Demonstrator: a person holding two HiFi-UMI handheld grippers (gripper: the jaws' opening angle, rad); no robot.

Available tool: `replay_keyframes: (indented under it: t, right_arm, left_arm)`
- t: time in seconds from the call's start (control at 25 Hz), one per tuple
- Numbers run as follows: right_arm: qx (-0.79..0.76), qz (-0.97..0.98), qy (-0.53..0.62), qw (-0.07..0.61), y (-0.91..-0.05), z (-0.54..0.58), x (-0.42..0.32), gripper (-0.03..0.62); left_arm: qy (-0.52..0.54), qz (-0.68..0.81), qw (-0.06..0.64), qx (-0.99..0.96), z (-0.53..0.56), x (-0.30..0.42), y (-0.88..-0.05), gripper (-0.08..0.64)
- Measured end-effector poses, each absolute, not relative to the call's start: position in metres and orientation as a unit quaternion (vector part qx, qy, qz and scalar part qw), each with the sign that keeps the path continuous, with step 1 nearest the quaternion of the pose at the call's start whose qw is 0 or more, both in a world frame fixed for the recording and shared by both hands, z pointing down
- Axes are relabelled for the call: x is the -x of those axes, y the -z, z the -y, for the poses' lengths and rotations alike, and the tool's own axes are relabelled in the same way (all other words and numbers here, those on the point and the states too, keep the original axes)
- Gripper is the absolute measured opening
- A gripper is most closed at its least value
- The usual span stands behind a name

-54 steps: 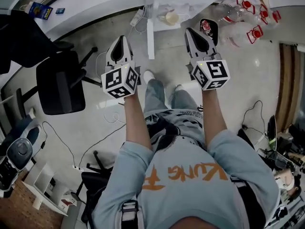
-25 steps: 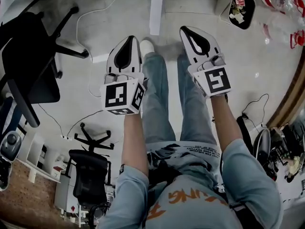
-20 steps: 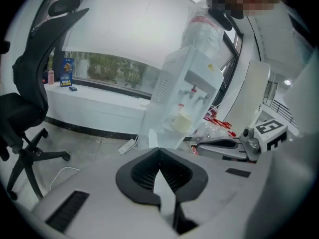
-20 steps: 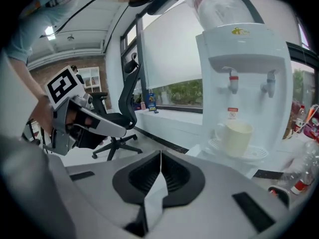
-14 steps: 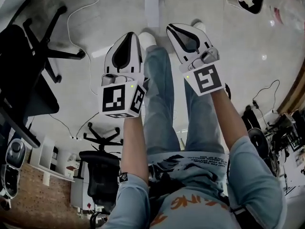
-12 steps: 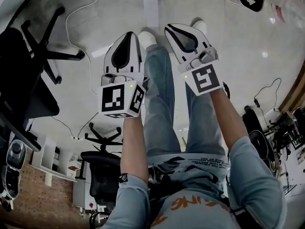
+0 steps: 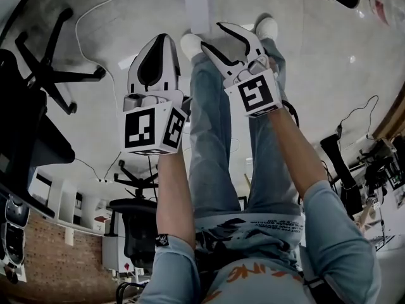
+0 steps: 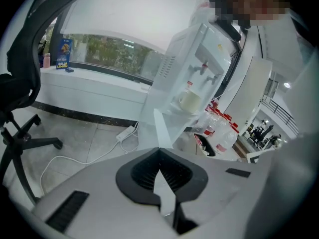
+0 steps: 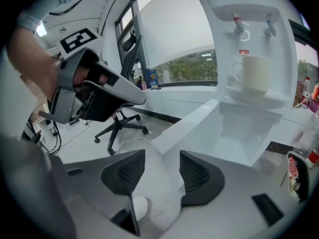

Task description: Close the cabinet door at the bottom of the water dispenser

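Cabinet door (image 9: 192, 121) stands open, lower end hidden in both gripper views.

Your right tool (image 9: 162, 157) has its jaws spread, they've just been opening, and the white edge of the open cabinet door (image 9: 199, 117) runs into the gap, pads clear of it. Beyond stands the water dispenser (image 9: 279, 68), a mug (image 9: 254, 73) on its tray. Your left tool (image 9: 137, 98) hovers upper left.
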State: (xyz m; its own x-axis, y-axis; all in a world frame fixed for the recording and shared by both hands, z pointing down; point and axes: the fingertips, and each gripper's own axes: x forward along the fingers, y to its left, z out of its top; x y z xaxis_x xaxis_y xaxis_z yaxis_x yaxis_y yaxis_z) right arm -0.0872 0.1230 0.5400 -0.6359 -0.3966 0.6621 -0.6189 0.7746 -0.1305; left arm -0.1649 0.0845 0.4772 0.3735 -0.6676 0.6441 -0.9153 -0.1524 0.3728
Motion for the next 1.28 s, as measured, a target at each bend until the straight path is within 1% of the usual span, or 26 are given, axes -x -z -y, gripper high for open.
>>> replay_keyframes:
  t: [0.08, 0.44, 0.64, 0.84, 0.88, 0.96, 1.28]
  right_arm:
    - [-0.305, 0.876, -0.19, 0.321, -0.556, -0.125, 0.09, 0.236]
    - [-0.394, 0.826, -0.247, 0.319, -0.59, -0.114, 0.103, 0.262]
    - [-0.417, 0.812, -0.27, 0.306, -0.595, -0.108, 0.113, 0.262]
    - [-0.43, 0.796, -0.286, 0.315, -0.603, -0.105, 0.107, 0.261]
    - [-0.433, 0.793, -0.288, 0.317, -0.604, -0.106, 0.105, 0.257]
    - [-0.434, 0.792, -0.288, 0.319, -0.604, -0.106, 0.102, 0.229]
    - [-0.439, 0.785, -0.29, 0.327, -0.6, -0.108, 0.084, 0.215]
  left_arm:
    - [-0.166, 0.535, 0.375, -0.739, -0.084, 0.165, -0.482, 0.021]
    - [-0.176, 0.539, 0.386, -0.728, -0.088, 0.167, -0.499, 0.021]
    - [-0.174, 0.538, 0.389, -0.728, -0.088, 0.167, -0.499, 0.021]
    - [-0.177, 0.539, 0.391, -0.725, -0.095, 0.168, -0.501, 0.021]
    - [-0.178, 0.538, 0.393, -0.724, -0.097, 0.166, -0.502, 0.021]
    - [-0.18, 0.534, 0.396, -0.725, -0.1, 0.161, -0.503, 0.021]
    - [-0.192, 0.517, 0.397, -0.734, -0.103, 0.142, -0.501, 0.021]
